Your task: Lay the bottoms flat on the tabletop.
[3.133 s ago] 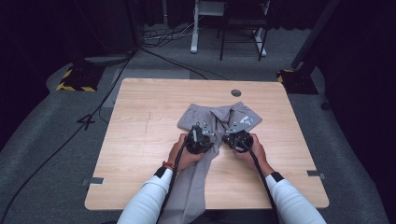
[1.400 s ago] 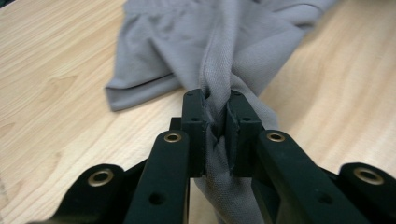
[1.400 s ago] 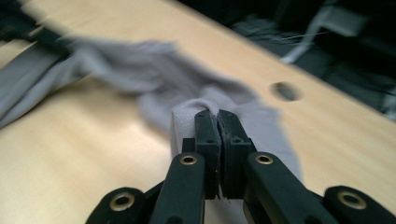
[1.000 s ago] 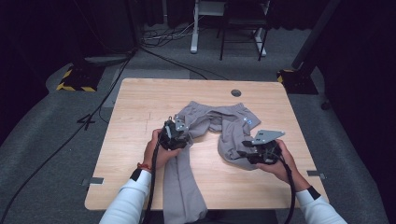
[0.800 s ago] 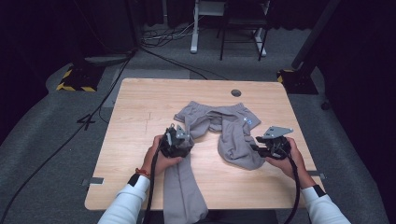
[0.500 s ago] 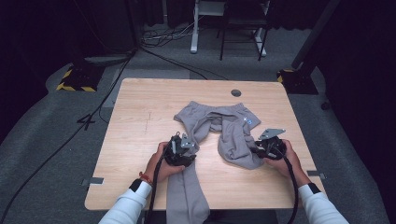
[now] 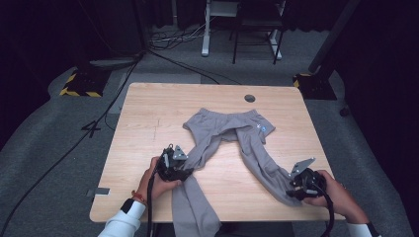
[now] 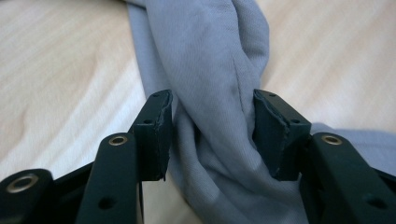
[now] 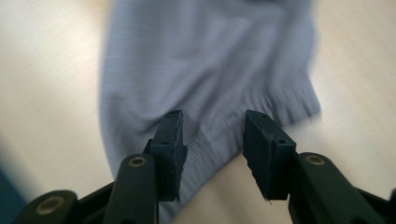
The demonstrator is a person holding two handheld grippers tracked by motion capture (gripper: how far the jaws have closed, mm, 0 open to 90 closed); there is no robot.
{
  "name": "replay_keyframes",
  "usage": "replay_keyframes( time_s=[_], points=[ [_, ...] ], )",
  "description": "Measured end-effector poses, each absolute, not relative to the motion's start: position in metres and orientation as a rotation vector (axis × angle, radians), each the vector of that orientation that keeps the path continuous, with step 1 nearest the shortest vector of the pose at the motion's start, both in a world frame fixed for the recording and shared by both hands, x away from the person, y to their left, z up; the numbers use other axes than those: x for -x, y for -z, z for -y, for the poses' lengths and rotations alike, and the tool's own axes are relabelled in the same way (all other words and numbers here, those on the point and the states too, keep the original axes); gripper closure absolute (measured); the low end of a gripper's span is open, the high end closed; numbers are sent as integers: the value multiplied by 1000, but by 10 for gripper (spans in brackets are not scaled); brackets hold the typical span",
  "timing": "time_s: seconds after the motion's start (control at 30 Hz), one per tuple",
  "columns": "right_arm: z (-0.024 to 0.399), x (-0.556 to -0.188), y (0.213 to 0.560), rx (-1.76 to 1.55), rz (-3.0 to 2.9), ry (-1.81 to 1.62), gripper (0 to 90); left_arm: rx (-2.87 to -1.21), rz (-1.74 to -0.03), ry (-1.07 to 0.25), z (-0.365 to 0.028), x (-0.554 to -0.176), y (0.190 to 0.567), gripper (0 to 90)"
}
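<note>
Grey pants (image 7: 232, 138) spread out on the middle of a light wooden surface (image 7: 143, 123), waistband at the far side, two legs running back toward the person. Left leg twisted and bunched, hanging over the near edge. Right leg lying flat, cuff near the right front corner. Small round hole (image 7: 250, 98) in the surface by the far edge.

All around, dark grey carpet floor (image 7: 44, 148) and a very dark room. Black cables (image 7: 99, 123) trailing across the floor on the left. Yellow and black striped block (image 7: 79, 84) off the far left corner. White desk legs (image 7: 205, 29) and a dark chair (image 7: 257, 29) farther back.

Left tool (image 7: 182, 167) held in the left hand (image 7: 155, 178), down at the twisted leg. Seen close in the left gripper view, left tool (image 8: 212, 133) with jaws apart, one on each side of the bunched pants (image 8: 215, 93), cloth touching both pads, not squeezed tight.

Right tool (image 7: 295, 186) held in the right hand (image 7: 336, 195), at the cuff of the right leg. In the right gripper view, right tool (image 9: 212, 140) also open wide, jaws just over the hem of the pants (image 9: 205, 84), nothing pinched. Picture a bit blurry there.
</note>
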State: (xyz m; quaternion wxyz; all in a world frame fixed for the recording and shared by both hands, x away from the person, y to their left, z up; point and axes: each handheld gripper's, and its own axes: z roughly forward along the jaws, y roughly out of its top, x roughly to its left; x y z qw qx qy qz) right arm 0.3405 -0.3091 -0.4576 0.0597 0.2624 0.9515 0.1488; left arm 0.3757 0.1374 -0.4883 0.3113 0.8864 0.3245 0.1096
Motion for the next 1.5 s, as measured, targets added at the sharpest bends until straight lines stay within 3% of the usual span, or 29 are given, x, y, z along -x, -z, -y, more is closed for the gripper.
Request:
replay_keyframes(
  time_s=[0.17, 0.37, 0.53, 0.77, 0.87, 0.9, 0.93, 0.97, 1.0, 1.17, 1.5],
  points=[
    [306, -343, 440, -793, -2765, -645, 494, -2375, -794, -233, -139, -353, 487, 467],
    [303, -373, 447, -832, -2579, -756, 465, -2372, -727, -269, -127, -352, 480, 344],
    [291, -408, 472, -881, -2530, -831, 492, -2256, -763, -362, -121, -390, 460, 264],
    [275, -414, 482, -919, -2602, -853, 495, -2194, -922, -459, -111, -459, 462, 292],
    [275, -410, 481, -909, -2621, -866, 669, -2187, -1014, -449, -105, -483, 472, 302],
    [275, -410, 481, -909, -2621, -866, 669, -2187, -1014, -449, -105, -483, 472, 303],
    [273, -405, 481, -873, -2633, -878, 785, -2187, -1033, -413, -103, -488, 475, 303],
    [273, -405, 481, -873, -2633, -878, 785, -2197, -1040, -414, -99, -492, 479, 303],
    [269, -397, 479, -827, -2646, -832, 864, -2222, -1034, -420, -91, -495, 484, 305],
    [266, -379, 475, -723, -2684, -818, 870, -2241, -1025, -369, -78, -496, 494, 296],
    [251, -327, 440, -478, -2692, -896, 862, -2181, -1154, -460, -89, -497, 494, 321]
  ],
)
